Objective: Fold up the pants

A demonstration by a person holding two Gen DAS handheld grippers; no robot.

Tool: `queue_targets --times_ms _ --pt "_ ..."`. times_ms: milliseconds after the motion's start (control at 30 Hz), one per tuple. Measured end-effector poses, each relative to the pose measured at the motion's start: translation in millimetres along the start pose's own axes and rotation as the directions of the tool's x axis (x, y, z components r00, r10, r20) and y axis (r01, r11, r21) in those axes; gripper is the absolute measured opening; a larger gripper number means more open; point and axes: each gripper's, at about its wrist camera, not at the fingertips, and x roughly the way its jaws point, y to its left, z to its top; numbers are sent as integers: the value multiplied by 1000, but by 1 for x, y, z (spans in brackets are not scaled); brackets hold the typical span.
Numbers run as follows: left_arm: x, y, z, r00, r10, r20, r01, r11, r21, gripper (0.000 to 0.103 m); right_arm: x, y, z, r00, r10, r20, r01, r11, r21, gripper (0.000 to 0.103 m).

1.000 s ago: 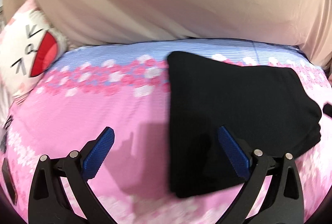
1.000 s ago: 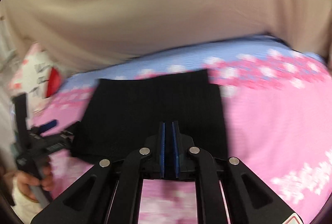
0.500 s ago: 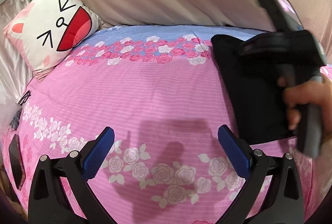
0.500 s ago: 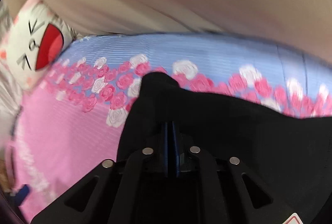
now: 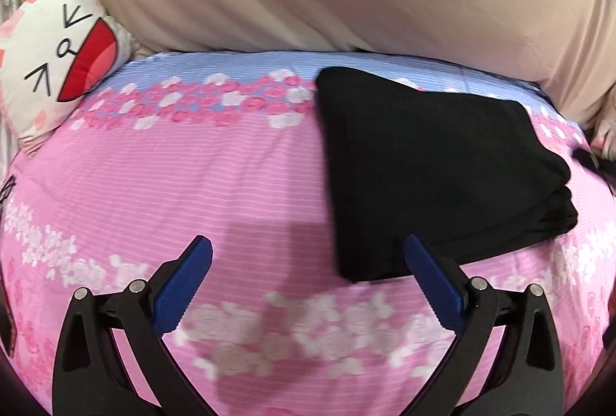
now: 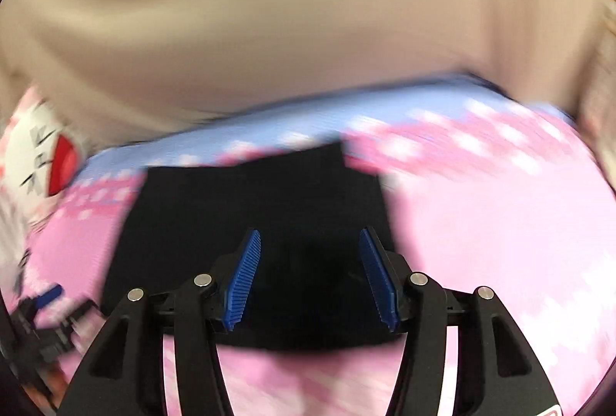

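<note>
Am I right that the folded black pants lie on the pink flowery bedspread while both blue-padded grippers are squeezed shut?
Not quite. The folded black pants do lie on the pink flowery bedspread, but neither gripper is shut. The left gripper stands wide open in the left wrist view, and the right gripper is open over the pants in the right wrist view.

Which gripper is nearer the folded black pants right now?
Right. The right gripper hangs open directly over the pants; the left gripper is open off their left edge, above bare bedsheet.
</note>
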Motion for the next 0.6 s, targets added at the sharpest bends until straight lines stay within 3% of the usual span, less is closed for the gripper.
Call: queue_targets --times_ms 67,133,367,400,500,600 --pt "3 -18 -2 1000 -2 -5 2 1000 25 98 -6 -22 -20 998 -49 -28 48 999 -21 53" --pt "5 -33 -4 1000 -2 -7 2 998 59 98 -7 -29 -34 998 -45 -47 42 997 -60 53" --pt "16 -71 -15 998 59 -9 -57 982 178 98 23 -7 -46 995 -52 -84 36 982 -184 53" --pt "18 -74 -16 998 69 -8 -67 980 187 98 31 -3 -46 994 -62 -85 45 981 -189 49" --pt "30 -77 -11 995 97 -14 -93 975 200 98 36 -10 -38 995 -46 -91 34 991 -129 12" --pt "39 -71 -5 993 117 -27 -111 978 175 98 30 -25 -37 994 -18 -110 13 999 -47 7"
